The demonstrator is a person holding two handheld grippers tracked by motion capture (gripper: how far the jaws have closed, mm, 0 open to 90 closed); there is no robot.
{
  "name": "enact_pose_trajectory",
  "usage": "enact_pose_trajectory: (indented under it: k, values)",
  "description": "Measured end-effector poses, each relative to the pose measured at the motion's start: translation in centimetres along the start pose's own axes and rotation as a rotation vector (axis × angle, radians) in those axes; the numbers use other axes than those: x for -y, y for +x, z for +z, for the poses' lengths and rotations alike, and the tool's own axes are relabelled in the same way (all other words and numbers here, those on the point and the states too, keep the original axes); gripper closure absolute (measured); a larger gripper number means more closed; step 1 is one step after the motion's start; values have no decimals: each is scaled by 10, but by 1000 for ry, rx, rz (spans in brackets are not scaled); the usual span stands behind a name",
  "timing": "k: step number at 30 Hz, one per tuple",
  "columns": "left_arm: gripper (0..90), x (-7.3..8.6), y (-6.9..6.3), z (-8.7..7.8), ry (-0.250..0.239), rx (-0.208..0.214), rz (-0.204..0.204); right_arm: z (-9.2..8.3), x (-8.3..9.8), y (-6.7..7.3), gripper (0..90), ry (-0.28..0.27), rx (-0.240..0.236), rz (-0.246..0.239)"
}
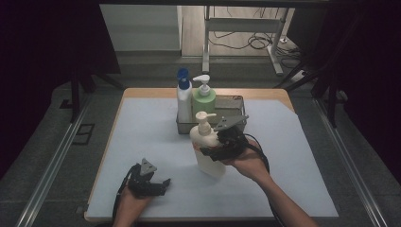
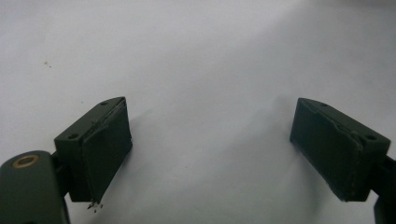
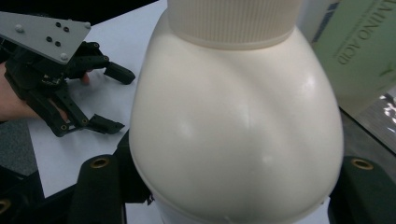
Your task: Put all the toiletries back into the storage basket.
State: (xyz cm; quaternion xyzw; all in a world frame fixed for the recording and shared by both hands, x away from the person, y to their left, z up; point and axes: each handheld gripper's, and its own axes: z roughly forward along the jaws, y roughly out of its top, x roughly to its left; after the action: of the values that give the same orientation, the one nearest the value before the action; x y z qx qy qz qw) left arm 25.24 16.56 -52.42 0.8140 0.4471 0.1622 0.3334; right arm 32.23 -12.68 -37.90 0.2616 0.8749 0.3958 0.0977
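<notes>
Left hand-held gripper (image 1: 158,182) idle, jaws wide, on the near desk (image 1: 142,127)
Right hand-held gripper (image 1: 215,146) clamps the cream pump bottle (image 1: 208,153) mid-body; smooth plastic, likely slippery and weighty

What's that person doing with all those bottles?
A person is holding a gripper in each hand at a table. The right gripper is clamped around a cream pump bottle, which sits in front of a metal tray. A green pump bottle and a white bottle with a blue cap already stand in that tray, so the cream one probably goes in too. The left gripper rests low over the pale mat, its jaws open and holding nothing.
</notes>
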Motion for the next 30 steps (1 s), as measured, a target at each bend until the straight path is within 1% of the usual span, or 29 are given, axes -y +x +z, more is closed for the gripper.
enact_pose_trajectory:
  k: [6, 12, 14, 15, 16, 18, 20, 22, 30]
  values:
    - [123, 0, 0, 0, -1, 0, 0, -11, 0, -9, 367, -7, 20, 14]
    - [123, 0, 0, 0, -1, 2, -2, -23, -3, -18, 367, -14, 52, 23]
    - [123, 0, 0, 0, 3, 2, 4, -28, -4, -22, 367, -19, 61, 30]
    - [123, 0, 0, 0, -1, 2, -1, -31, -5, -24, 367, -22, 70, 31]
    - [123, 0, 1, 0, 4, 2, 5, -34, -6, -26, 367, -26, 74, 32]
    - [123, 0, 0, 0, -1, 2, -1, -39, -7, -30, 367, -32, 84, 37]
    - [123, 0, 1, 0, 4, 2, 4, -43, -9, -33, 368, -37, 93, 44]
    - [123, 0, 0, 0, -1, 3, -2, -49, -11, -37, 367, -41, 107, 50]
    - [123, 0, 0, 0, 0, 3, -2, -62, -19, -54, 368, -54, 168, 73]
